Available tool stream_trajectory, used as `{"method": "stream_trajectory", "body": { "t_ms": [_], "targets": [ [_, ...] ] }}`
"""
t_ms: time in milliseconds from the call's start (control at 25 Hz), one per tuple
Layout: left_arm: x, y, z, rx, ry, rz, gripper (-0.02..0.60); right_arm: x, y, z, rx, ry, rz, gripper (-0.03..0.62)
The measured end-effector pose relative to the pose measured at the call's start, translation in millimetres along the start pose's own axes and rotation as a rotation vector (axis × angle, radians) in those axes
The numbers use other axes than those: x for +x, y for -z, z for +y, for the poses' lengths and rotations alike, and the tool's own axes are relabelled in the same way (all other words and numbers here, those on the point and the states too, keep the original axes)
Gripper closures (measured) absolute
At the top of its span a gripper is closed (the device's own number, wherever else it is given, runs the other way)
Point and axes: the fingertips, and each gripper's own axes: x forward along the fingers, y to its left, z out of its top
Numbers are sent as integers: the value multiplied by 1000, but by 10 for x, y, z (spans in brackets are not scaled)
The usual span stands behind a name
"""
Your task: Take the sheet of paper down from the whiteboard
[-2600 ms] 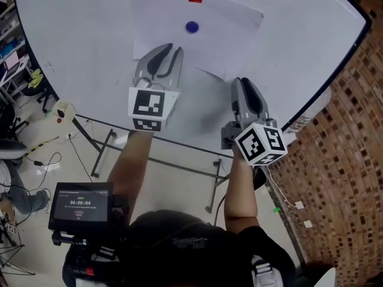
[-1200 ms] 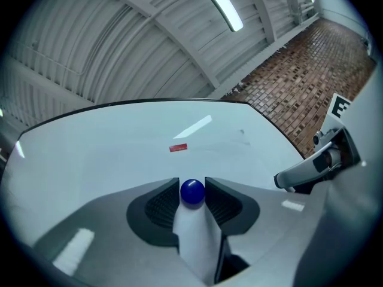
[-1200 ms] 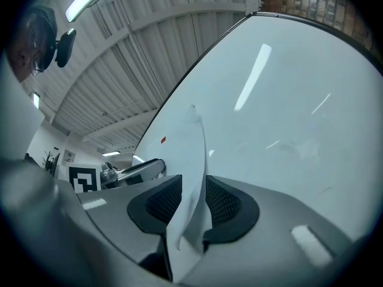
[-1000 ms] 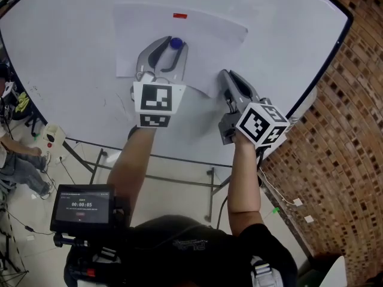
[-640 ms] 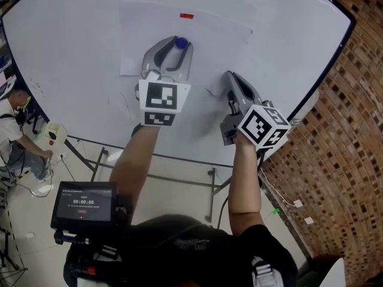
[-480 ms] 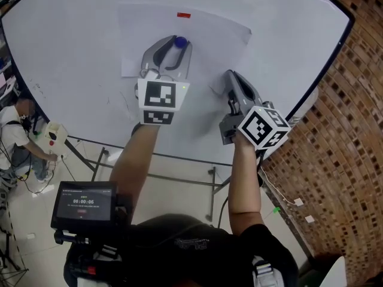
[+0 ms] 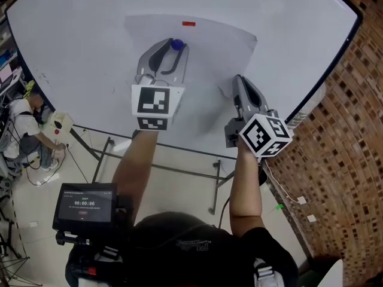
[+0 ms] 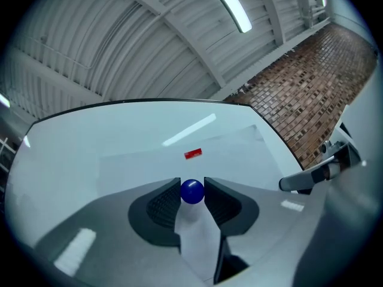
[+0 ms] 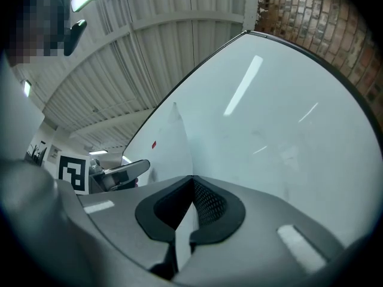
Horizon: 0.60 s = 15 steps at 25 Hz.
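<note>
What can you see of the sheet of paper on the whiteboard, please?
The sheet of paper is plain, white and thin, lying mostly flat against the whiteboard. A small red strip sits near its top edge. A round blue magnet sits lower down, with the left gripper closed on it. The right gripper pinches the sheet's lower right corner, which bends away from the board.

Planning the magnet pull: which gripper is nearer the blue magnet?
Left. The left gripper grips the blue magnet between its jaws; the right gripper is below and right of it, shut on the paper at its lower edge.
</note>
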Motion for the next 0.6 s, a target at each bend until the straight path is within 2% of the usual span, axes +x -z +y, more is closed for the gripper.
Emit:
{"method": "stream_trajectory", "body": {
  "t_ms": [200,440,600],
  "targets": [
    [-159,257,132,-14,-42,61,459,-2,283,-63,-39,43,48,582],
    [-621,267,170,4,-95,102,459,-259,478,-1,-103,89,79,580],
    [-846,291,258,-21,-111,114,459,-397,587,126,-164,129,102,582]
  ]
}}
